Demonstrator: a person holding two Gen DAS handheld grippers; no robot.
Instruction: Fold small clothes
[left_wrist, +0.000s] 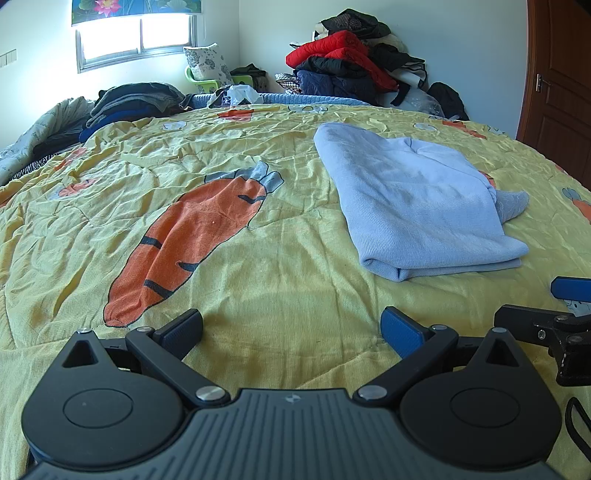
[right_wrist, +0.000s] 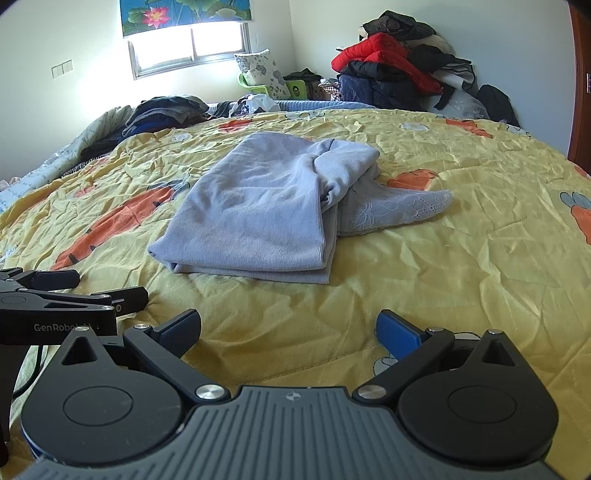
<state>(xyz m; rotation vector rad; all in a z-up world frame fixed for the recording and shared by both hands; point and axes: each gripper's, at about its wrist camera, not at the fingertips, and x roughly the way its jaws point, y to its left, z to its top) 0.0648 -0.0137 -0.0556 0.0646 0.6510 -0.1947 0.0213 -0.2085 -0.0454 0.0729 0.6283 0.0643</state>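
Note:
A light blue small garment (left_wrist: 413, 199) lies folded on the yellow carrot-print quilt (left_wrist: 258, 258), ahead and to the right of my left gripper (left_wrist: 291, 332). In the right wrist view the garment (right_wrist: 258, 210) lies ahead, slightly left, with a lace-edged piece (right_wrist: 399, 210) sticking out on its right side. My left gripper is open and empty, low over the quilt. My right gripper (right_wrist: 288, 332) is open and empty, short of the garment's near edge. The right gripper's fingers (left_wrist: 569, 288) show at the left view's right edge; the left gripper (right_wrist: 74, 291) shows at the right view's left edge.
A pile of red, black and navy jackets (left_wrist: 347, 62) is stacked at the far wall. Dark folded clothes (left_wrist: 129, 99) lie at the bed's far left. A floral pillow (left_wrist: 207, 62) stands under the window. A brown door (left_wrist: 554, 92) is at the right.

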